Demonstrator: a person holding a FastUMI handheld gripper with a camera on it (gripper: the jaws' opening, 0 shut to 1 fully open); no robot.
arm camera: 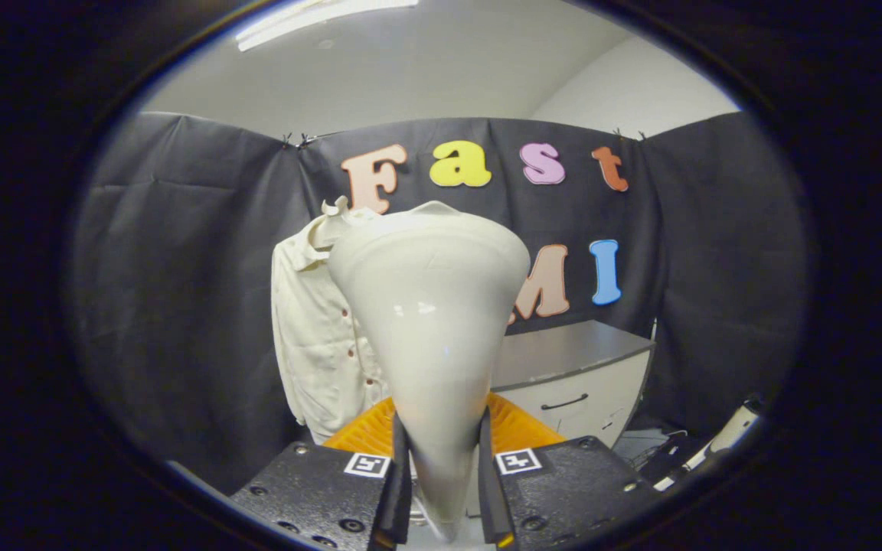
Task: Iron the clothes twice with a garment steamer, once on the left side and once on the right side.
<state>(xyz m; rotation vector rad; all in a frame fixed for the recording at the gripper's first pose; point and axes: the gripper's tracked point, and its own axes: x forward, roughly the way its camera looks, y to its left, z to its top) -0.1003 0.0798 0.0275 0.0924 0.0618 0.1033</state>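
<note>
Gripper [443,467] clenched on garment steamer [429,321], both fingers pressing its neck. Steamer head blocks right half of cream shirt [315,337] hanging beyond. Grey cabinet [575,379] right, partly hidden.

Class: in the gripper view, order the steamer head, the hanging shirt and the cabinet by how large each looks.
1. steamer head, gripped in the gripper, enlarged by nearness.
2-3. shirt and cabinet: both partly hidden, too alike to rank.

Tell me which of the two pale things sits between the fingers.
The steamer head, clamped in the hand-held gripper; the shirt hangs beyond it, untouched.
</note>
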